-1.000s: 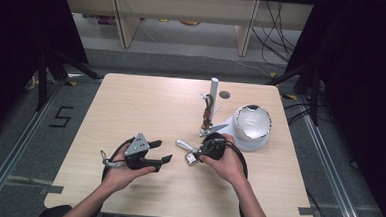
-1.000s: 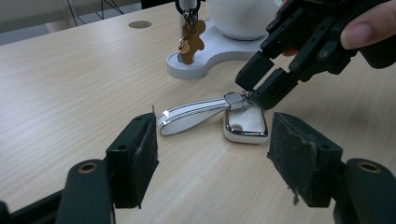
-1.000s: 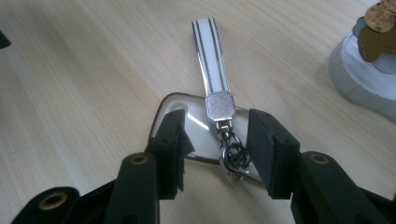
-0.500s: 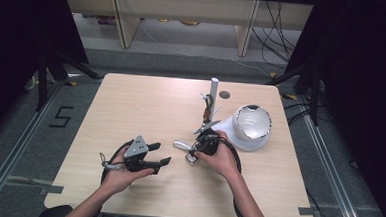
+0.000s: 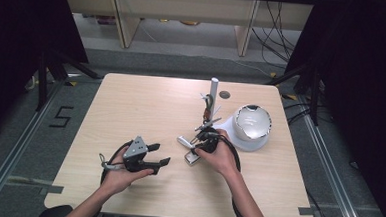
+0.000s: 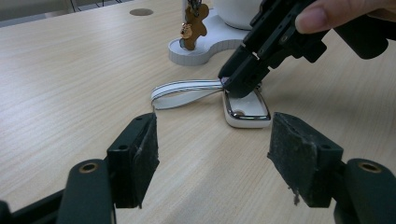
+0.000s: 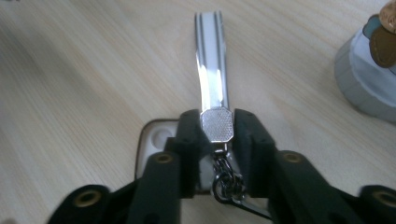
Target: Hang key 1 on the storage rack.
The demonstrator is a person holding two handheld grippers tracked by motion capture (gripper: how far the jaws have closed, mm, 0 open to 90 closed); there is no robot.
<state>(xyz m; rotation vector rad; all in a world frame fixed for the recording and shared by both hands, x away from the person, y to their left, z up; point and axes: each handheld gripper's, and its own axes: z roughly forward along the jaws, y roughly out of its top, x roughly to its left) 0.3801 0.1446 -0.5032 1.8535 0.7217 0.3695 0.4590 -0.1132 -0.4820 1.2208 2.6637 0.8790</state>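
Silvery metal clasp of the striped key strap, lying just before the white stand, is pinched by the right gripper; the left gripper gapes idle nearby, so lifting toward the stand's hook seems next.

One key fob, one strap, two claws

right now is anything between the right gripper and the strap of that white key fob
Nothing visible. The right gripper has just been closing, with its pads on either side of the strap's metal clasp, above the white key fob.
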